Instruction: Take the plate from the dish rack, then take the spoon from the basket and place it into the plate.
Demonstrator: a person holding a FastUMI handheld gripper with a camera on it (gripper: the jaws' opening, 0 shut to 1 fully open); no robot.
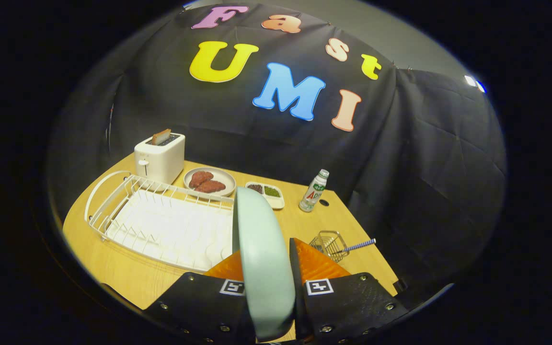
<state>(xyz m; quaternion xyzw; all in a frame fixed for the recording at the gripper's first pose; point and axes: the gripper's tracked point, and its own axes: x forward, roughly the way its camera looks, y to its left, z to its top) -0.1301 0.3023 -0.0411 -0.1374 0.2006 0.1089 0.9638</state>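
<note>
With the plate (262,258) clamped on edge between my fingers (300,268), I hold it upright above the counter (127,273), one finger pressing each face. Left of it lies the white rack (161,223). Right of the fingers sits the wire basket (329,244), the spoon (358,246) poking out toward the right. Beyond stand a toaster (159,157) and a bottle (313,191).
</note>
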